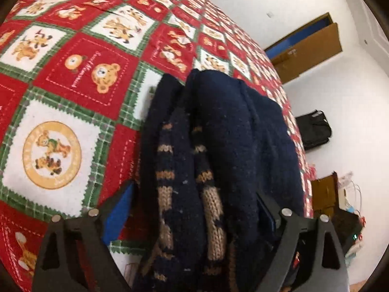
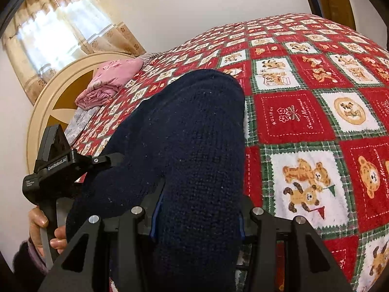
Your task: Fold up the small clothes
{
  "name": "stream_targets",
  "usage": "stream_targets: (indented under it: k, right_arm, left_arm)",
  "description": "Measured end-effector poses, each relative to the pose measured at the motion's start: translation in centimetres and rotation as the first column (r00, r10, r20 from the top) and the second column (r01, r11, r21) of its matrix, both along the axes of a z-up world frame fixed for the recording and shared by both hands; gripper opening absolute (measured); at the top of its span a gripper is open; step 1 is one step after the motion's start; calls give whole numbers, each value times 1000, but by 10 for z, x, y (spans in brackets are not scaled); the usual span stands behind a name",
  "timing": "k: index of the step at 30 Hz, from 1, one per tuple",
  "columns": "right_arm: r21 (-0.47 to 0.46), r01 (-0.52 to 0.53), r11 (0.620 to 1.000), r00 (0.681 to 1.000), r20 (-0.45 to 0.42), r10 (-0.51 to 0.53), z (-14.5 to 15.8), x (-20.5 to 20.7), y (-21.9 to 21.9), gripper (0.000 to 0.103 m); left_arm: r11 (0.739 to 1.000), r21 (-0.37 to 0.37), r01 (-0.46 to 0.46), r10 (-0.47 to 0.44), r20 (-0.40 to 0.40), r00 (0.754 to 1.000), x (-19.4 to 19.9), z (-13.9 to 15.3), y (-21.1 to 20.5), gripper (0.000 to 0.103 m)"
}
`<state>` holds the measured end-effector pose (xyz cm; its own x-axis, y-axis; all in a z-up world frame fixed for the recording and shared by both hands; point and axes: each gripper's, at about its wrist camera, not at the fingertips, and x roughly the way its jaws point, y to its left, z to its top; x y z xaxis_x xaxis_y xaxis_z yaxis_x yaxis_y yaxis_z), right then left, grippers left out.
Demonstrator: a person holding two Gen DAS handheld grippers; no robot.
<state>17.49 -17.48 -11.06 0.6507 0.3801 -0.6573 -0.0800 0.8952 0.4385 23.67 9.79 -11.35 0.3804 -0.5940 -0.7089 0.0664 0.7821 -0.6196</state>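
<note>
A navy knit sweater (image 1: 233, 131) with tan patterned bands lies bunched over the red bear-print bedspread (image 1: 80, 68). My left gripper (image 1: 194, 209) is shut on a thick fold of it, knit filling the gap between the fingers. In the right wrist view the same sweater (image 2: 184, 141) drapes forward over the bedspread (image 2: 304, 112). My right gripper (image 2: 197, 221) is shut on its navy cloth. The left gripper's body (image 2: 56, 168) and the hand holding it show at the left of that view.
A pink folded quilt (image 2: 109, 80) lies by the round cream headboard (image 2: 48, 97) under a curtained window. A brown door (image 1: 308, 48), a black bag (image 1: 313, 129) and a cluttered low stand (image 1: 347, 209) lie beyond the bed's far edge.
</note>
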Motion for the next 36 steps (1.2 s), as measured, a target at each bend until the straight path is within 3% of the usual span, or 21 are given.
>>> stream_targets:
  k: [1, 2, 3, 4, 7, 9, 12, 18, 26, 31, 36]
  right_arm:
    - [1, 0, 1000, 1000, 0, 0, 0, 1, 0, 48]
    - [5, 3, 1000, 1000, -2, -3, -1, 1, 0, 48]
    - [10, 5, 1000, 1000, -3, -5, -1, 1, -1, 48]
    - [13, 5, 1000, 1000, -3, -5, -1, 1, -1, 48]
    - [-10, 2, 1000, 1000, 1, -2, 1, 0, 2, 48]
    - [-36, 7, 999, 1000, 13, -7, 7, -2, 6, 48]
    - [-93, -6, 996, 998, 67, 13, 24, -8, 18, 48]
    - [-89, -54, 995, 985, 159, 68, 63, -11, 39, 47]
    - [-91, -159, 983, 950, 256, 177, 94, 11, 91, 47]
    - [-74, -208, 975, 940, 261, 220, 77, 52, 125, 47]
    - [-50, -248, 968, 962, 102, 251, 18, 94, 156, 47]
  left_arm:
    - [1000, -20, 8, -8, 3, 1000, -2, 0, 0, 76]
    - [996, -81, 22, -23, -8, 1000, -4, -3, 0, 54]
    - [991, -134, 16, -20, -26, 999, -6, -7, 1, 53]
    - [991, -134, 11, -13, -16, 1000, -8, -6, 1, 53]
    - [997, -83, 9, -5, 46, 999, -17, 5, -5, 46]
    - [1000, -4, -1, 1, 110, 994, -25, 19, -12, 42]
    - [999, 46, -14, 5, 200, 980, -37, 40, -20, 41]
    - [996, 78, -44, 21, 281, 959, -53, 74, -8, 40]
    - [972, 146, -183, 113, 393, 913, -53, 119, 33, 40]
    - [936, 202, -290, 191, 403, 895, -38, 112, 56, 40]
    - [882, 309, -357, 246, 344, 906, -14, 70, 74, 40]
